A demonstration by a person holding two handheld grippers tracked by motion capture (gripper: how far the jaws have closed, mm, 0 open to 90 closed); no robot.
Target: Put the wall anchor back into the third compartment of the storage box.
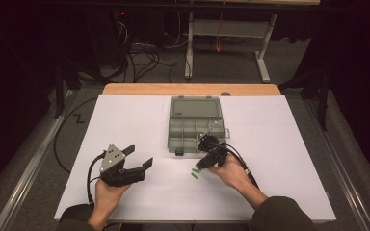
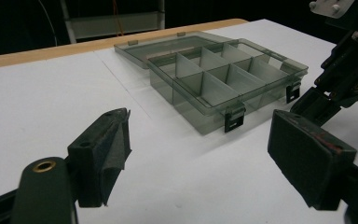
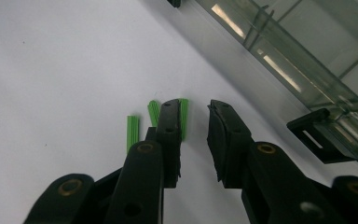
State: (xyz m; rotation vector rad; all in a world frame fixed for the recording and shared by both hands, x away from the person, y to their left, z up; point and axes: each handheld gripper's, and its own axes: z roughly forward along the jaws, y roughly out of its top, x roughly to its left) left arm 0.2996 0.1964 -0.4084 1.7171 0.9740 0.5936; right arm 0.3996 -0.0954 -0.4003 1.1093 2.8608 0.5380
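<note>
Black jaws of the right gripper [image 3: 195,140] are standing narrowly apart, clamping nothing, over three green wall plugs [image 3: 133,129] lying on the white table [image 1: 279,159]; one plug is sitting just beside the left jaw's inner face. One smoky compartment box [image 1: 192,127] is lying open beyond. Nearby, the left gripper [image 1: 142,156] is gaping wide, empty.

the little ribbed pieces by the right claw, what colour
Bright green pieces, clearest in the right gripper view.
</note>
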